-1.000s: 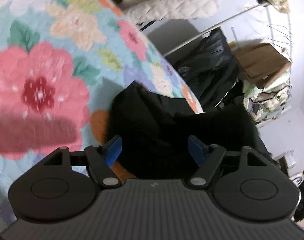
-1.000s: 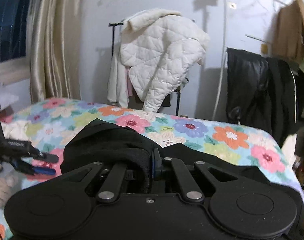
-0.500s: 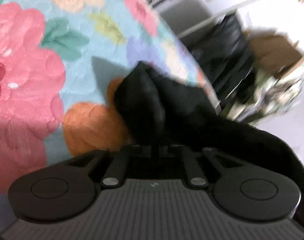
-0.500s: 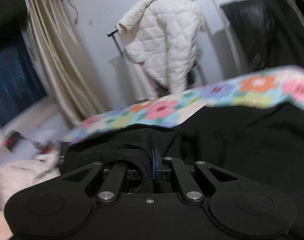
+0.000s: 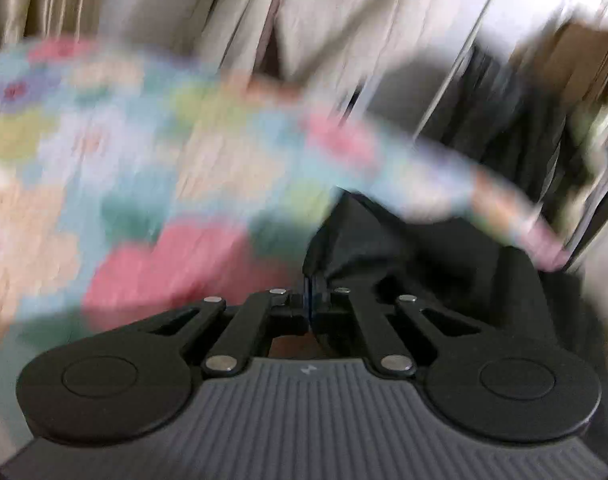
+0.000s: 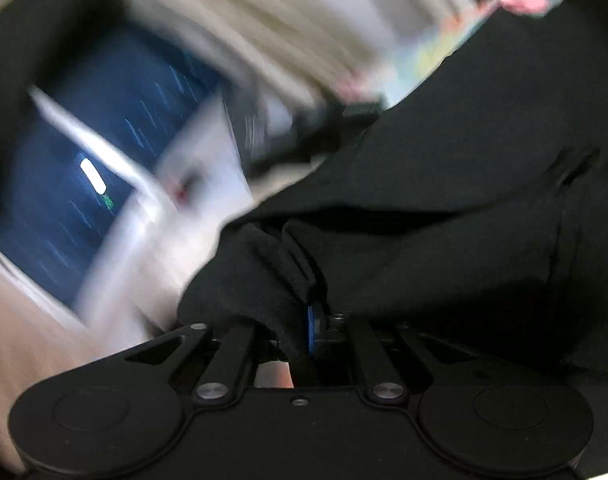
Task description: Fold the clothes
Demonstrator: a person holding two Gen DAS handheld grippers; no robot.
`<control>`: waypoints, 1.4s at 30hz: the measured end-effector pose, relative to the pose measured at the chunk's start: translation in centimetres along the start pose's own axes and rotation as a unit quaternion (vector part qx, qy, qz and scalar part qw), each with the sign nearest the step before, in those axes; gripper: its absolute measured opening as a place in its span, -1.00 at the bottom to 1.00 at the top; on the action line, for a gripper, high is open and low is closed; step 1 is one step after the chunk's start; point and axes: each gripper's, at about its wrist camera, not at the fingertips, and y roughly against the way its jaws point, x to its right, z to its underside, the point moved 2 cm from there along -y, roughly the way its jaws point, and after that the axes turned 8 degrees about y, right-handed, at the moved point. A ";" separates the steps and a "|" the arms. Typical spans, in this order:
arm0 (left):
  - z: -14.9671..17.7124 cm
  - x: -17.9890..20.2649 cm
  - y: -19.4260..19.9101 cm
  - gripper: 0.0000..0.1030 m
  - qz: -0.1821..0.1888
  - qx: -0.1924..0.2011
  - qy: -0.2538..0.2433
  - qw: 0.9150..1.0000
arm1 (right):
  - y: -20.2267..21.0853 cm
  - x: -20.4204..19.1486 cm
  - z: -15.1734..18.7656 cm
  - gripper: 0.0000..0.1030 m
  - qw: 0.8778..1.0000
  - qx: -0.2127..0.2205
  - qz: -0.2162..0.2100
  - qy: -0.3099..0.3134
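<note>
A black garment (image 5: 387,248) hangs from my left gripper (image 5: 311,292), whose blue-padded fingers are shut on a bunched corner of it, above the floral bedspread (image 5: 152,168). In the right wrist view the same black garment (image 6: 463,200) fills the right half of the frame. My right gripper (image 6: 312,320) is shut on a thick folded edge of it. Both views are heavily motion-blurred.
Beige curtains (image 5: 32,0) and a pale quilted jacket (image 5: 323,32) hang behind the bed, with dark clothes (image 5: 515,128) on a rack at the right. A dark window (image 6: 104,152) with a white frame shows at the left of the right wrist view.
My left gripper closed on the black garment and lifted it off the bedspread. The right gripper, still shut on the cloth, has swung and tilted towards the window.
</note>
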 end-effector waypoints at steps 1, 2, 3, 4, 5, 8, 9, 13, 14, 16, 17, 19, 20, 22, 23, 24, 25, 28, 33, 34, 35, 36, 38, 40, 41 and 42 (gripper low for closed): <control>0.0 0.2 -0.1 -0.92 -0.012 -0.003 -0.014 1.000 | 0.5 -0.2 -0.4 -0.75 1.000 -0.002 0.010 0.007; 0.0 0.4 -0.1 -0.92 -0.024 -0.007 -0.028 0.999 | 1.1 -0.4 -0.8 -0.73 1.000 -0.004 0.021 0.014; 0.0 0.5 -0.2 -0.91 -0.037 -0.010 -0.041 0.998 | 1.6 -0.5 -1.2 -0.69 0.999 -0.005 0.031 0.021; -0.1 0.7 -0.3 -0.89 -0.049 -0.014 -0.055 0.997 | 2.1 -0.7 -1.6 -0.61 0.999 -0.007 0.042 0.028; -0.1 0.9 -0.3 -0.86 -0.061 -0.017 -0.069 0.996 | 2.7 -0.9 -2.1 -0.54 0.998 -0.009 0.052 0.034; -1.3 1.0 0.6 -0.44 -0.032 0.018 -0.061 0.997 | 4.3 -1.5 -3.3 -0.22 0.995 -0.014 0.083 0.055; -1.8 1.1 0.8 -0.37 -0.013 0.034 -0.051 0.998 | 4.8 -1.6 -3.7 -0.21 0.994 -0.016 0.094 0.062; -2.7 4.1 -0.5 0.00 0.053 0.044 -0.103 0.992 | 7.0 -2.4 -5.4 0.10 0.987 -0.023 0.135 0.089; -2.8 5.3 -1.4 0.02 0.066 0.032 -0.132 0.989 | 7.6 -2.5 -5.8 0.10 0.984 -0.025 0.145 0.096; -2.8 7.6 -3.2 0.05 0.084 0.009 -0.177 0.981 | 7.0 -0.9 -6.8 0.10 0.976 -0.048 0.167 0.128; -2.5 8.6 -3.9 0.08 0.091 0.006 -0.194 0.977 | 6.7 0.0 -7.3 0.10 0.972 -0.060 0.177 0.145; -1.6 10.2 -5.1 0.27 0.094 0.006 -0.221 0.971 | 6.2 1.7 -8.2 0.10 0.961 -0.083 0.198 0.177; -1.1 11.0 -5.7 0.30 0.095 0.006 -0.235 0.967 | 5.9 2.5 -8.7 0.10 0.954 -0.094 0.208 0.193; -0.1 12.6 -7.3 0.30 0.080 -0.004 -0.277 0.957 | 5.4 4.2 -9.7 0.10 0.940 -0.117 0.228 0.225; 0.3 13.1 -8.0 0.31 0.072 -0.008 -0.293 0.953 | 5.1 5.1 -10.2 0.09 0.932 -0.129 0.238 0.241; 0.7 13.4 -8.8 0.31 0.060 -0.010 -0.305 0.951 | 4.9 5.9 -10.7 0.10 0.924 -0.140 0.248 0.256; 1.0 13.7 -9.6 0.31 0.048 -0.012 -0.315 0.948 | 4.6 6.8 -11.2 0.09 0.915 -0.151 0.257 0.272; 1.0 14.0 -11.1 -0.16 0.038 -0.016 -0.312 0.949 | 3.8 9.3 -12.8 0.10 0.886 -0.184 0.285 0.317; 0.3 12.7 -10.8 -0.95 0.037 0.020 -0.279 0.959 | 2.9 13.3 -15.6 0.09 0.849 -0.218 0.315 0.364; 0.0 12.3 -10.6 -0.95 0.039 0.031 -0.264 0.963 | 3.0 13.9 -16.3 0.05 0.859 -0.209 0.309 0.351; -0.3 11.9 -10.2 -0.95 0.044 0.037 -0.252 0.966 | 3.1 14.6 -17.0 -0.01 0.868 -0.199 0.303 0.339; -0.6 11.5 -9.9 -0.95 0.049 0.044 -0.240 0.969 | 3.2 15.2 -17.7 -0.51 0.877 -0.189 0.297 0.326; -1.2 10.7 -9.3 -0.95 0.058 0.057 -0.217 0.973 | 3.5 16.4 -19.2 -0.97 0.895 -0.169 0.284 0.301; -1.5 10.4 -8.9 -0.95 0.067 0.063 -0.206 0.974 | 5.8 17.3 -21.2 -0.98 0.931 -0.098 0.260 0.238; -1.6 10.2 -8.6 -0.95 0.071 0.064 -0.202 0.975 | 7.0 17.8 -22.3 -0.98 0.945 -0.061 0.247 0.205; -1.6 10.0 -8.5 -0.95 0.074 0.066 -0.198 0.975 | 8.3 18.4 -23.1 -0.98 0.944 -0.029 0.272 0.184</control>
